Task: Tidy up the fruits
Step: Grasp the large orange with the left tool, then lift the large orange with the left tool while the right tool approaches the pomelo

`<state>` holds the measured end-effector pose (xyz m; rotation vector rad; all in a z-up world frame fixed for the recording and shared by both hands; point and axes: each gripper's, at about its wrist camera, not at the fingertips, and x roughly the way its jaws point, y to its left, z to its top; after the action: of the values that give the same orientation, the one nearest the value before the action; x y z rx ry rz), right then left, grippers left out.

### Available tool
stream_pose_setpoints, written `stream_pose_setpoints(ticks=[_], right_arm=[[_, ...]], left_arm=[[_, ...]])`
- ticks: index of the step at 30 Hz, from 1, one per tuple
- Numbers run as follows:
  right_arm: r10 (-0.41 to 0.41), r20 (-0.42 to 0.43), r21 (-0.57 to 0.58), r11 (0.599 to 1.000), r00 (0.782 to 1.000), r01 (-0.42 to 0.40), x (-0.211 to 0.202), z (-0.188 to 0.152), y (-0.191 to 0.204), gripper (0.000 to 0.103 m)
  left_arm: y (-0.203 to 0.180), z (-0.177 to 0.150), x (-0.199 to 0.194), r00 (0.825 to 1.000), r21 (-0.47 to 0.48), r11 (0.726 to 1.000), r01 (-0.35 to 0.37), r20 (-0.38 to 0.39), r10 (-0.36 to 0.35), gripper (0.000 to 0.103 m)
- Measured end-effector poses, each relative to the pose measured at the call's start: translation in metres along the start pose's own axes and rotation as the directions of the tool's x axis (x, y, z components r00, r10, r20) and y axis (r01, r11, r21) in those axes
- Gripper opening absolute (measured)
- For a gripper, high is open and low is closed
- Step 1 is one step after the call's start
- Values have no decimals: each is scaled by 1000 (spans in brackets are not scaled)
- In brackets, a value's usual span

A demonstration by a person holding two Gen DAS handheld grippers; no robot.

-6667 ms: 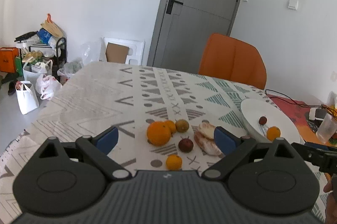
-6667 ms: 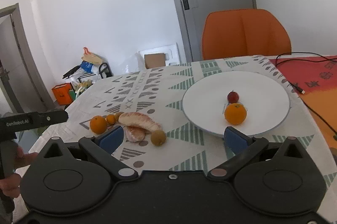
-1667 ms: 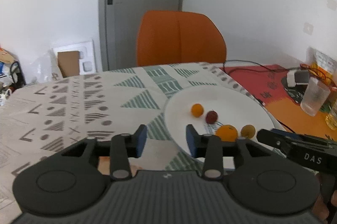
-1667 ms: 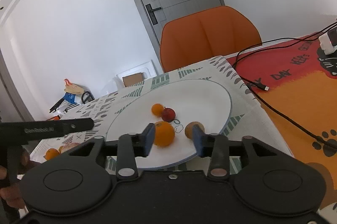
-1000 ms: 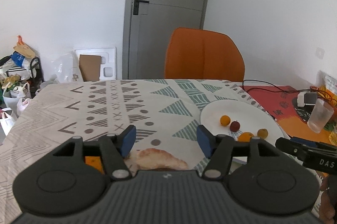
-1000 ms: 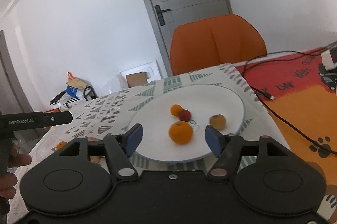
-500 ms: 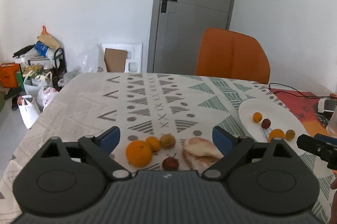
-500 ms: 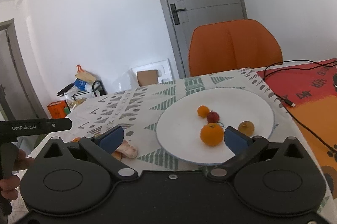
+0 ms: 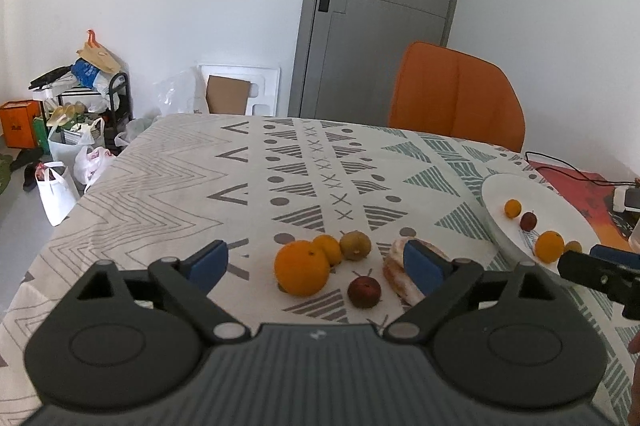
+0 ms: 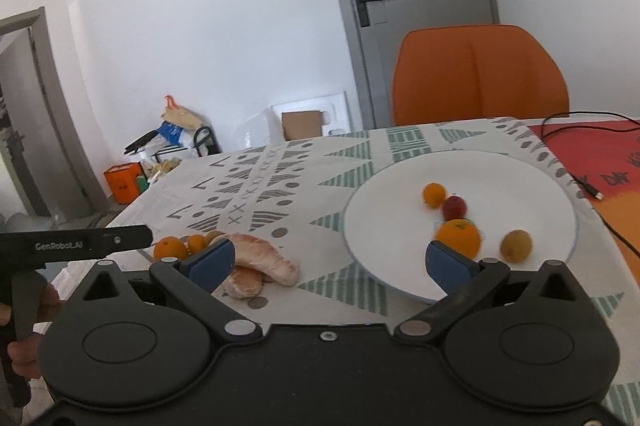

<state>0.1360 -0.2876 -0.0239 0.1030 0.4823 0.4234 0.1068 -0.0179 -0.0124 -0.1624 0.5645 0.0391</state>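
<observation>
On the patterned tablecloth lie a big orange [image 9: 302, 268], a small orange [image 9: 329, 249], a brownish-green fruit [image 9: 355, 245], a dark red fruit [image 9: 363, 291] and peeled pomelo segments [image 9: 394, 268]. My left gripper [image 9: 316, 263] hangs open just in front of this group, nothing between its fingers. The white plate [image 10: 400, 210] at the right holds a small orange [image 10: 434, 194], a red fruit [image 10: 455, 207], a bigger orange [image 10: 458, 237] and a brownish fruit [image 10: 516, 245]. My right gripper [image 10: 330, 262] is open between the pomelo segments [image 10: 260, 262] and the plate.
An orange chair [image 9: 456, 96] stands at the table's far side before a grey door [image 9: 384, 10]. A black cable [image 10: 600, 202] runs over a red-orange mat [image 10: 600, 150] right of the plate. Bags and boxes [image 9: 68, 130] crowd the floor at the left.
Both grippers have opened wide and swung left, away from the plate. The loose fruit group has come into the left wrist view, and the pomelo segments into the right wrist view.
</observation>
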Motion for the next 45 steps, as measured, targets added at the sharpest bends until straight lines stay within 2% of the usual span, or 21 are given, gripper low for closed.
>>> stream_pose_setpoints(ticks=[5,11,20,23,25,26,31,45], right_arm=[[16,-17,-10,1000,1000,-16,11,1,5,103],[33,-48,-18,999,998,-34,26,2,11,103],[42,-74,-37,998,996,-45,46,5,19,103],[44,-93,-52,997,995,-49,55,6,24,103],[47,-102,-62,997,994,-54,60,6,27,103],[48,-104,-71,996,993,-56,62,7,30,103],[73,-130,-100,991,989,-86,72,9,42,103],[112,-203,-145,979,973,-143,104,12,65,103]], left_arm=[[10,-2,12,1000,-41,999,10,-18,-11,90],[14,-5,25,999,-46,999,14,-36,-16,84],[21,-8,44,997,-74,997,28,-71,-33,72],[24,-9,51,996,-83,996,40,-82,-47,59],[26,-9,55,994,-92,994,58,-90,-66,42],[27,-9,56,993,-98,993,71,-91,-80,39],[36,-4,49,993,-121,990,76,-76,-86,39],[71,-4,34,999,-190,982,0,-50,-10,39]])
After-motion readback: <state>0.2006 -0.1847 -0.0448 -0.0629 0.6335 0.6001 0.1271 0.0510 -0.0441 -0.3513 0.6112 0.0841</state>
